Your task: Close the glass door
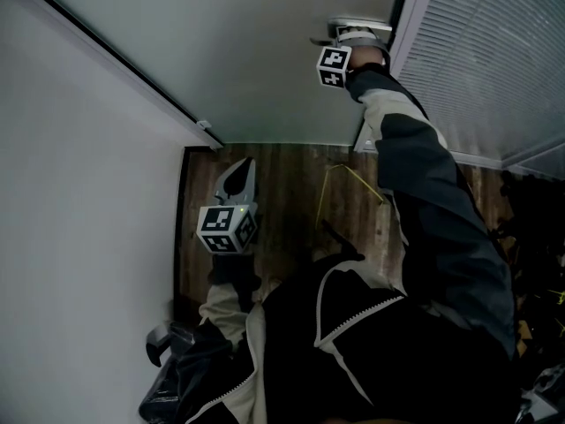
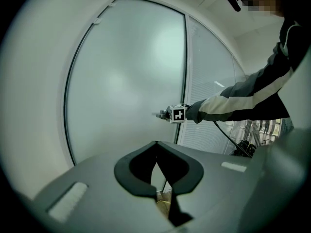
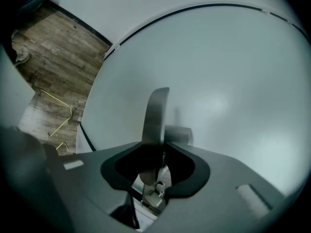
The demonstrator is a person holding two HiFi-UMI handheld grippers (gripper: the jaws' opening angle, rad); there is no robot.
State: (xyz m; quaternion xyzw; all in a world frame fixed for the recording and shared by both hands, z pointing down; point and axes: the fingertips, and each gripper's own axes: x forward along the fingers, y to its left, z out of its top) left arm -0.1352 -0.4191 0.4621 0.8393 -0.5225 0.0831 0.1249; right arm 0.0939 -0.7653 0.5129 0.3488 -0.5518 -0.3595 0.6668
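While the right gripper [image 1: 342, 32] is clamping its jaws on the metal handle [image 3: 156, 113] of the frosted glass door [image 1: 265, 51], just beside the window blinds [image 1: 494, 51], the left gripper [image 1: 240, 173] is hanging low over the wooden floor [image 1: 291, 184], jaws together, holding nothing.
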